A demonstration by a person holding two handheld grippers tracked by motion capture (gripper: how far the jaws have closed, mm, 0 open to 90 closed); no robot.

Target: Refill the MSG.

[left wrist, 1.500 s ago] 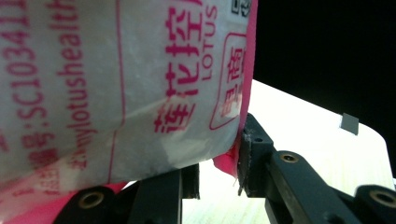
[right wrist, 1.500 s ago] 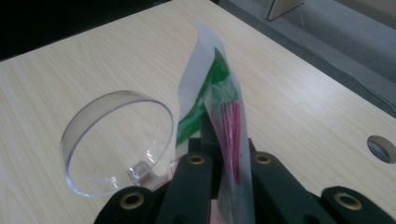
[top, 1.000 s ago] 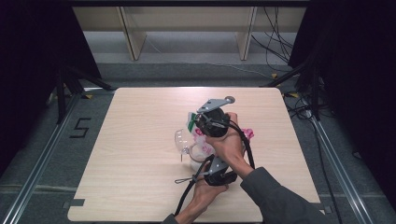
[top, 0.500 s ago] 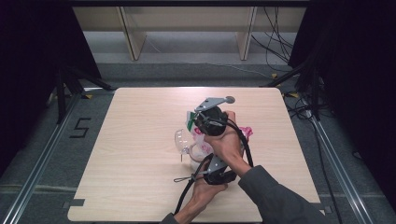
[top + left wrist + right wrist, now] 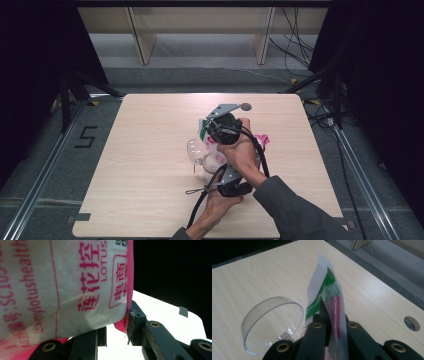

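A white bag with pink edges and red printing (image 5: 62, 290) hangs in front of my left gripper (image 5: 116, 325), whose jaws are shut on its lower corner. In the high view this left gripper (image 5: 226, 181) is low on the table, partly under the other hand, and the bag (image 5: 261, 140) shows pink beside that hand. My right gripper (image 5: 332, 322) is shut on a thin clear packet with green and red print (image 5: 329, 297), held upright. From above, the right gripper (image 5: 206, 131) is near the table's middle. A clear plastic cup (image 5: 272, 322) lies on its side to its left.
The light wooden table (image 5: 150, 150) has a round hole (image 5: 412, 323) near its edge. The clear cup (image 5: 196, 150) lies just left of the hands. Black cables trail from both grippers toward the front edge. Shelving legs and floor cables are beyond the far edge.
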